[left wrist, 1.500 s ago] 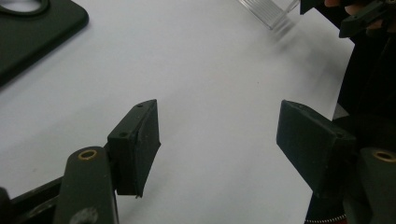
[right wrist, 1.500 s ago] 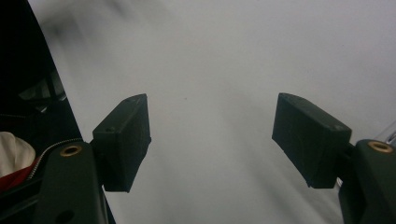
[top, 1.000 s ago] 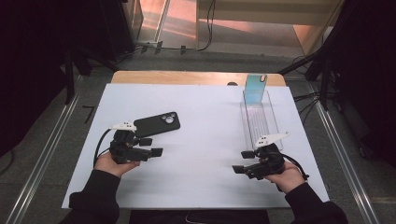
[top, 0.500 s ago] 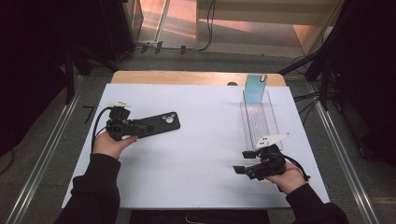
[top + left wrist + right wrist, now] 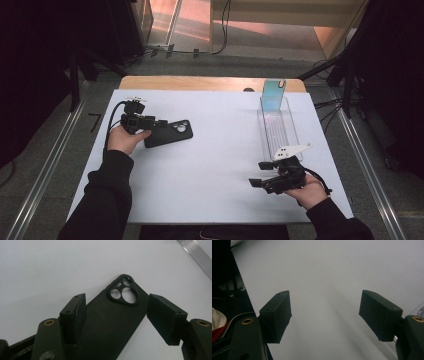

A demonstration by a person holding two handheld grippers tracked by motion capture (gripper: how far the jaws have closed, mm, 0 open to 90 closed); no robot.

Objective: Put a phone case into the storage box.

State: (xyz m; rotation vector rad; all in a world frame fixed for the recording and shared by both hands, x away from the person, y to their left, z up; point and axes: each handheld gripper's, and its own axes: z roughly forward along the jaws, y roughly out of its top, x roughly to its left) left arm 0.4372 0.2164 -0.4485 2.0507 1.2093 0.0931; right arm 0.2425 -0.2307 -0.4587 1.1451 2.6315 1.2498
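The left gripper [image 5: 159, 122] has travelled up the white table [image 5: 220, 150] since the earlier frame; its jaws, just closing, now straddle the phone case [image 5: 110, 322] without pressing it. The case is flat, matte black, with a rounded three-hole camera cutout, lying left of centre. The right gripper [image 5: 256, 183] stays put, jaws apart and empty, beside the clear tray [image 5: 278, 131]; bare table lies between.

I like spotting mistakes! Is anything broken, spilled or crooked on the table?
Nothing looks broken or spilled. The black phone case lies flat but slanted on the white table, between the left gripper's jaws, which have just been closing without pressing it. The clear tray sits straight.
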